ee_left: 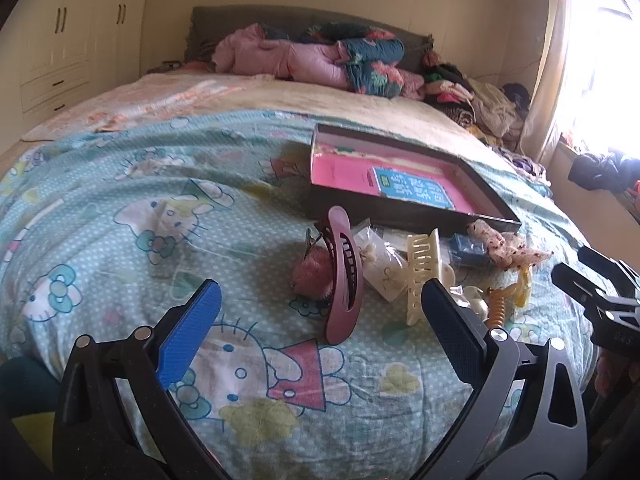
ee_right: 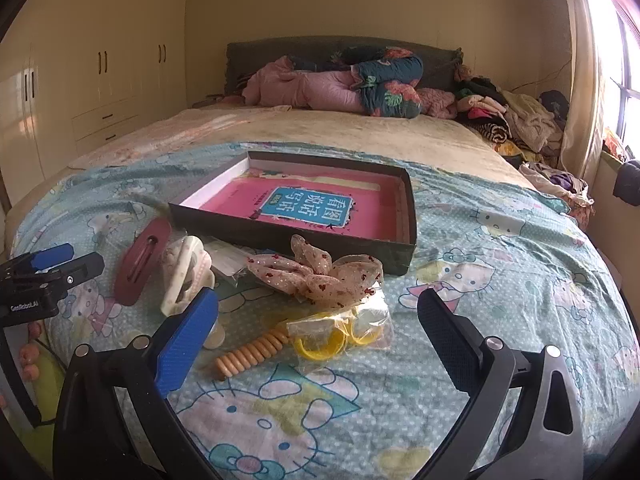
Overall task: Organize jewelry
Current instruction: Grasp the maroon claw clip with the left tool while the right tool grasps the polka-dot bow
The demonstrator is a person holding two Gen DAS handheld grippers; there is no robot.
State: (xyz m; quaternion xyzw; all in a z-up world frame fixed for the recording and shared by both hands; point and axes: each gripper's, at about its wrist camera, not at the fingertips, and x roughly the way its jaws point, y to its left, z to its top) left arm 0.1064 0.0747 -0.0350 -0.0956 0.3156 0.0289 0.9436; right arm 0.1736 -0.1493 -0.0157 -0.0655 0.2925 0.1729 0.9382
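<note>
- Left wrist view: my left gripper [ee_left: 320,320] hangs over the quilt [ee_left: 120,208] with its fingers spread wide and nothing between them. Ahead lies the loose heap: a long pink hair clip [ee_left: 343,276] leaning on a fluffy pink clip [ee_left: 312,274], a cream claw clip [ee_left: 420,276] just beside it, a small clear packet [ee_left: 378,260] between them, and a spotted fabric bow [ee_left: 506,246] touching the near corner of the dark box [ee_left: 492,204]. I see only a pink book inside the box, so I judge the sorting not yet begun.
- Right wrist view: my right gripper [ee_right: 318,320] is also spread and empty, above a bag of yellow rings [ee_right: 340,334] and a tan coiled hair tie [ee_right: 252,354]. The bow [ee_right: 320,276] rests against the box wall [ee_right: 280,234]; every piece is outside the box, so all of it is left to do.
</note>
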